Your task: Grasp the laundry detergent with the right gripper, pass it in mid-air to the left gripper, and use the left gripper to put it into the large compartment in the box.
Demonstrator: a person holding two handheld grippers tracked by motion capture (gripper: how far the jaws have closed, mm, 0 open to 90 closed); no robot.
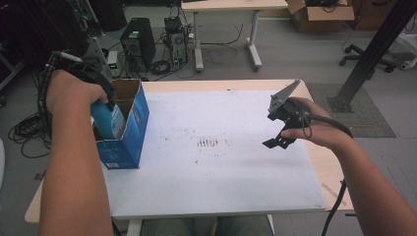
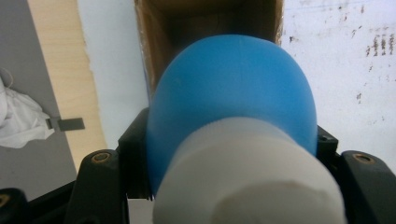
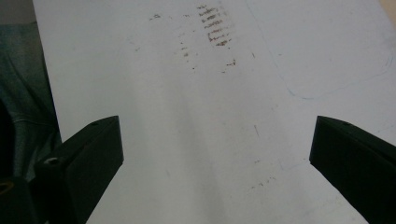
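In the high view, the left gripper [image 1: 105,98] sits at the open top of a blue box [image 1: 129,132] that stands upright near the left edge of the table [image 1: 221,86]. The person's left hand [image 1: 69,91] wraps the gripper's body, and its jaws point down into the box mouth. Inside the box a bottle [image 1: 117,122] with a pale label shows just under the jaws. The right gripper [image 1: 276,142] hangs above the right part of the white sheet [image 1: 221,177], well apart from the box, with the right hand [image 1: 314,125] around it. Dark smudges [image 1: 207,142] mark the sheet between the two.

In the left gripper view, the jaws pinch the bottle [image 2: 233,93] from both sides: its rounded blue body bulges between them, with its white cap [image 2: 247,177] nearest the camera. The brown inside of the box [image 2: 205,23] lies right behind it; the bottle seems partly inside the opening, though how deep is hard to tell.

In the right gripper view, the jaws stand spread wide, with bare sheet [image 3: 210,140] between them and the smudges [image 3: 212,28] farther off.
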